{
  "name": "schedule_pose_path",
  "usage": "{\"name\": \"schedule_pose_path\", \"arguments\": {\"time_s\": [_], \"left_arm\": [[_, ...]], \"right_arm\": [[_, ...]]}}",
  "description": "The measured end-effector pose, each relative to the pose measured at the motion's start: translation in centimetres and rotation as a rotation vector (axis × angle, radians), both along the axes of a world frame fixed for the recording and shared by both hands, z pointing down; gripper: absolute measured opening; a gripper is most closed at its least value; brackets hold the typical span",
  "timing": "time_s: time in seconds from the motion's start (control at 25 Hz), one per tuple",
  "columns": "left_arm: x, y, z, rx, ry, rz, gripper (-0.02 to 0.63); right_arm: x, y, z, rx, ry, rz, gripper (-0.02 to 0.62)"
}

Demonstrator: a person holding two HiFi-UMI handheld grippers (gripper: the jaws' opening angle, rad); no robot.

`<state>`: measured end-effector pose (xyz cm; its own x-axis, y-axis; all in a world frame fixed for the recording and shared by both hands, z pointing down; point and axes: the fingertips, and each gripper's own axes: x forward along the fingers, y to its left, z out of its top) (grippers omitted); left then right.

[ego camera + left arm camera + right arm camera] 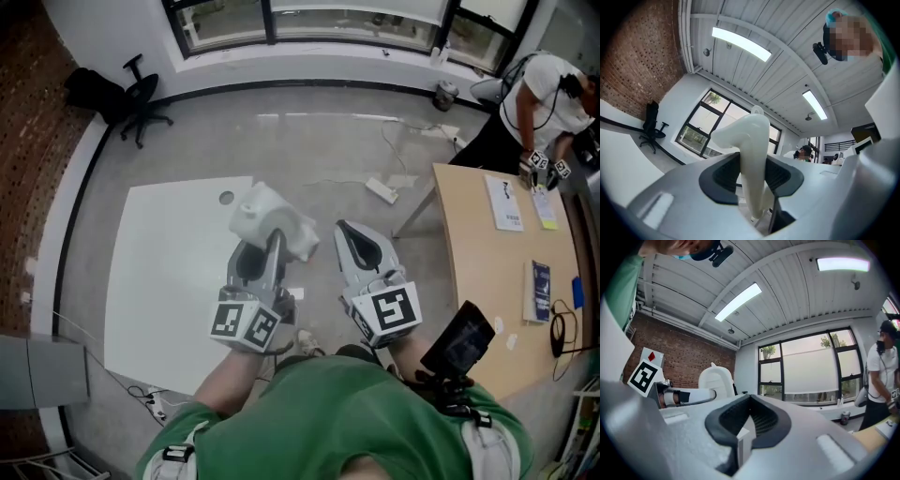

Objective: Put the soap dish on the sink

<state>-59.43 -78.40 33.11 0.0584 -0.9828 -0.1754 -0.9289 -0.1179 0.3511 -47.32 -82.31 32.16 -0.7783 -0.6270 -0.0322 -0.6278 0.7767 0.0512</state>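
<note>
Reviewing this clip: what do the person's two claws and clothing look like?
Both the left claw and right claw have pale grey moulded shells with black ribbed pads inside. Each carries a white cube printed with black square markers. The person wears a green top.

The left hand-held gripper (753,174) pinches a white soap dish (749,133) on edge between its dark pads (724,177); behind are windows (701,129), a brick wall (637,70) and an office chair (650,126).
</note>
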Motion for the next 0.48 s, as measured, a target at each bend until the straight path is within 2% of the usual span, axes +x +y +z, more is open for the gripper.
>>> {"name": "schedule_pose_path", "arguments": {"time_s": [0.24, 0.48], "left_arm": [[8.3, 0.4, 0.5, 0.009, -0.007, 0.085, 0.149], [14.3, 2.2, 0.3, 0.004, -0.017, 0.165, 0.147]], "right_arm": [[8.2, 1.7, 0.7, 0.005, -0.002, 0.075, 0.003], [13.8, 4.6, 0.7, 0.001, -0.009, 0.139, 0.003]]}}
